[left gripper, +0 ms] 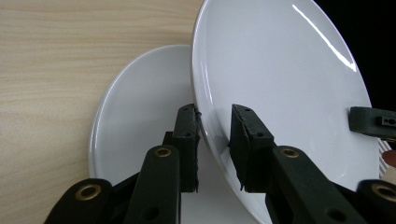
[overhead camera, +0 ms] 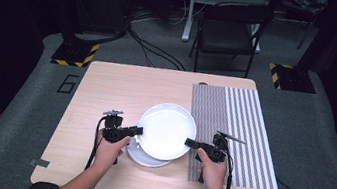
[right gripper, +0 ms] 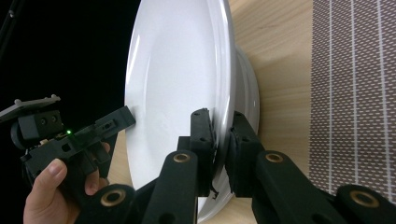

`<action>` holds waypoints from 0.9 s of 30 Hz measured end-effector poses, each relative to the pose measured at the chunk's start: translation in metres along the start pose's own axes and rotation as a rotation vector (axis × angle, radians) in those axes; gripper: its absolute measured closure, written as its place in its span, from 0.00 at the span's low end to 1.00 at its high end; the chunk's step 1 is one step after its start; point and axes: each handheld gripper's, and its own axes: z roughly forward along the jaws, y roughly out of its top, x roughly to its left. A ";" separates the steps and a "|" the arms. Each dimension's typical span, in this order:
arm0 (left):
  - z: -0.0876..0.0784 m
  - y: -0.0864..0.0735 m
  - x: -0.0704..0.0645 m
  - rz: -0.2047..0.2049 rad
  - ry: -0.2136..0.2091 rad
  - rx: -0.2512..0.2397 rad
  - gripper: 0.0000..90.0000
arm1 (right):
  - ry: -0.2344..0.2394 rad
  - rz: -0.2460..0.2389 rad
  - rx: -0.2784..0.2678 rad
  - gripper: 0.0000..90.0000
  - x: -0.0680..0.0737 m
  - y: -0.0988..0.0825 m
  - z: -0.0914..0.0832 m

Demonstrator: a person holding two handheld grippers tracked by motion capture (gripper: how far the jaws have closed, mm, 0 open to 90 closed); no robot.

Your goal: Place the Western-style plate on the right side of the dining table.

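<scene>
Two hand-held grippers lift a white upper plate [overhead camera: 167,130] over the wooden table [overhead camera: 106,90]. The left gripper [left gripper: 214,122] pinches its left rim, the right gripper [right gripper: 222,126] its right rim, jaws nearly together. A lower plate [overhead camera: 144,157] rests beneath.

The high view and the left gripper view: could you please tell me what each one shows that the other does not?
High view alone: the striped mat, a folding chair, and both hands, the left gripper and right gripper clamping opposite rims of the upper plate. Left gripper view alone: its pads pinching that rim close up. Shared: the upper plate, the lower plate and the wooden table.
</scene>
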 end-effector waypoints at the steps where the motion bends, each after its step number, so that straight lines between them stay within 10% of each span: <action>1: 0.000 0.000 -0.001 -0.003 -0.002 -0.002 0.81 | -0.002 -0.009 -0.005 0.92 -0.001 0.001 -0.001; 27: 0.005 0.020 -0.023 0.020 -0.014 -0.004 0.79 | -0.003 -0.028 -0.032 0.93 0.009 0.015 -0.024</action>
